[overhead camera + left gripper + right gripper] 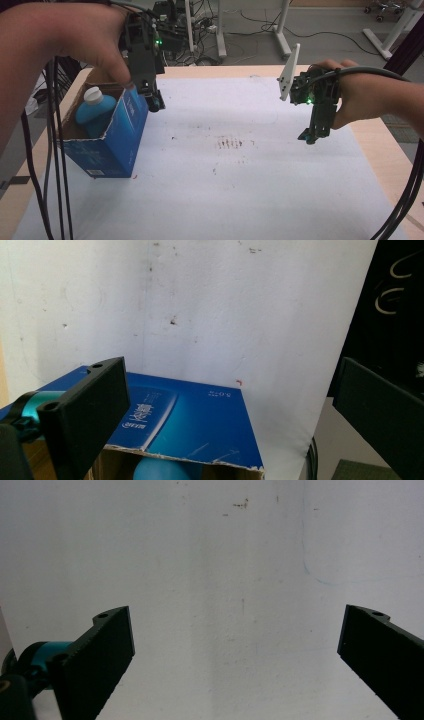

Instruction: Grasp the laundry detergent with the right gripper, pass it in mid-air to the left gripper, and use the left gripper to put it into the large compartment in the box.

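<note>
Two grippers hang over the white sheet (240,170). The left gripper (152,100) hovers at the near top edge of the blue box (122,135), jaws spread wide with nothing between them. The box stands upright at the table's left side, open end up, long axis vertical. A blue bottle (95,112) stands inside, white cap (92,94) pointing up. The right gripper (311,136), well apart on the right, points down at the bare sheet, jaws also wide apart.
</note>
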